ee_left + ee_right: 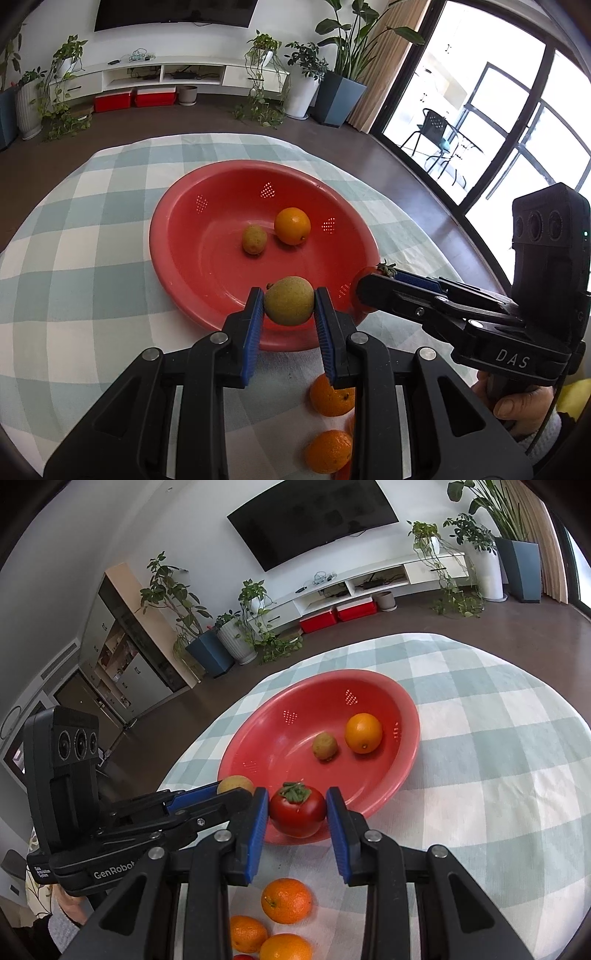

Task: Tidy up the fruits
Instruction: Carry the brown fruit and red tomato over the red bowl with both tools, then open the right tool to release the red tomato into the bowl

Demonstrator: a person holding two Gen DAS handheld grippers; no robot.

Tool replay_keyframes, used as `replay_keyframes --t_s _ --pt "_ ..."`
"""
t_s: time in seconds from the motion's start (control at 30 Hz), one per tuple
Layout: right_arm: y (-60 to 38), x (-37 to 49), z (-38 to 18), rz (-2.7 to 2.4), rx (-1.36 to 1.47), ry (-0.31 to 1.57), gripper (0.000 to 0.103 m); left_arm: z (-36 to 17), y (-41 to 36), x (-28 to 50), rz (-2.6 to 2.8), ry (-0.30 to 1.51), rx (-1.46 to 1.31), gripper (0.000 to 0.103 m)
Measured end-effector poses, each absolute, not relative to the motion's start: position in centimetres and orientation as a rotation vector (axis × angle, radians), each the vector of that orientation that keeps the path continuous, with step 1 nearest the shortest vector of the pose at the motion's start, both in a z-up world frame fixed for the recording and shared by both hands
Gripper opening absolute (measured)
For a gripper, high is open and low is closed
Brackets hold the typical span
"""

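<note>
Nearest the cameras: loose oranges [286,900] on the checked tablecloth [498,775], lying under and between the two tools. The right wrist view shows three of them in a cluster, with a sliver of something red at the bottom edge, too cut off to name. The left wrist view shows two oranges just right of its own right finger.

Left gripper [289,301]: blue pads clamped on a yellow-green pear [289,301], one pad on each flank, stem nub up and to the left. The pear hangs above the near rim of the red colander bowl [162,236], not touching it.

Right gripper [297,808]: pads closed on a red tomato [297,814], green calyx on top. It is held at the bowl's near edge, over the rim. In the left wrist view the same tool reaches in from the right, the tomato mostly hidden behind its near finger. A hand [524,406] grips the handle below it.

The two tools sit side by side, tips near each other, both over the near side of the bowl.

Inside the bowl, further off: a kiwi [254,239] and an orange [292,226] beside it, just apart, both resting on the bowl floor. Small perforated patches dot the bowl wall.

Beyond the table: dark floor, potted plants [303,70], a white low cabinet [166,74], red boxes [135,98] under it, wall television [314,517].
</note>
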State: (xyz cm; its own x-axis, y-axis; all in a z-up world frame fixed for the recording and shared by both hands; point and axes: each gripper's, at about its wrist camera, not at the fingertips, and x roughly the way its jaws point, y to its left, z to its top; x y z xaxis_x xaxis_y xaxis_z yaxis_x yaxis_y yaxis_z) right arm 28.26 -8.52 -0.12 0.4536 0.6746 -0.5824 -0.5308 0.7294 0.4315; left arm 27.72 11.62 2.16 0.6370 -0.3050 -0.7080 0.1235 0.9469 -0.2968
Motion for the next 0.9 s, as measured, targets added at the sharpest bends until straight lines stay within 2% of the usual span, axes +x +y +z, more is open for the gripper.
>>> replay_keyframes --t_s 0.9 --pt "-6.3 29.3 -1.2 0.726 0.091 0.808 0.035 0.1 11.5 30.3 -0.207 0.861 -0.163 0.026"
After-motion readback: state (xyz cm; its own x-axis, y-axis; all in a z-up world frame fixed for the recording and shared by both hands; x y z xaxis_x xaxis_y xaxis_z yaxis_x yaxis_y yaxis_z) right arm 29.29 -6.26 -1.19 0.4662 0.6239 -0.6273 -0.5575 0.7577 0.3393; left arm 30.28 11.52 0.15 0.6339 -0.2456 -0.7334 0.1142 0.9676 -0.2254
